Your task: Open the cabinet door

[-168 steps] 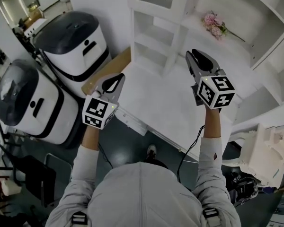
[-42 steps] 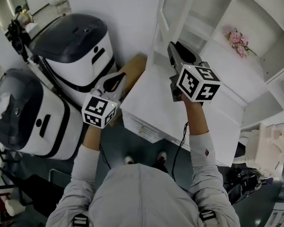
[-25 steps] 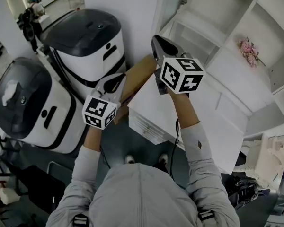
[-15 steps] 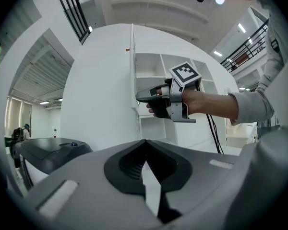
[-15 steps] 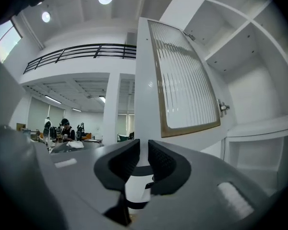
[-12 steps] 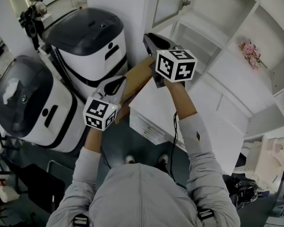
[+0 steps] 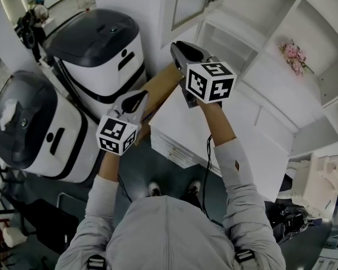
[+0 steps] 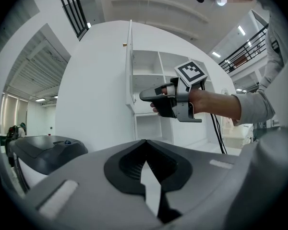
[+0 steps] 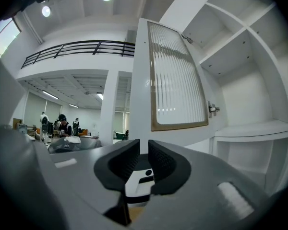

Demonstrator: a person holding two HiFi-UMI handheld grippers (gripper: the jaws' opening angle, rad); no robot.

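The job looks as good as done. The cabinet door (image 7: 187, 3) stands swung well out from the white cabinet (image 7: 243, 35), hanging off the upper left of the open shelving and leaving the compartment behind it exposed. Neither tool touches it, so I judge that little is left beyond perhaps pushing it wider.

The right gripper (image 7: 183, 49) is held up below the door and apart from it. In its own view the jaws stand a narrow gap apart with nothing between them (only a white machine (image 9: 140, 176) far below shows through the gap). The left gripper (image 7: 136, 99) hangs lower and off to the side, near the dark-topped white machines. Its jaws are closed tip to tip and empty.

The door is a white frame around a ribbed glass panel (image 9: 175, 78) edged in a tan strip. The metal hinge (image 9: 211, 108) on its cabinet side is in plain sight, which suggests this is the inner face. From the left gripper view the door shows edge-on as a thin white slab. A small knob may sit near its top, though it is too small to be sure.
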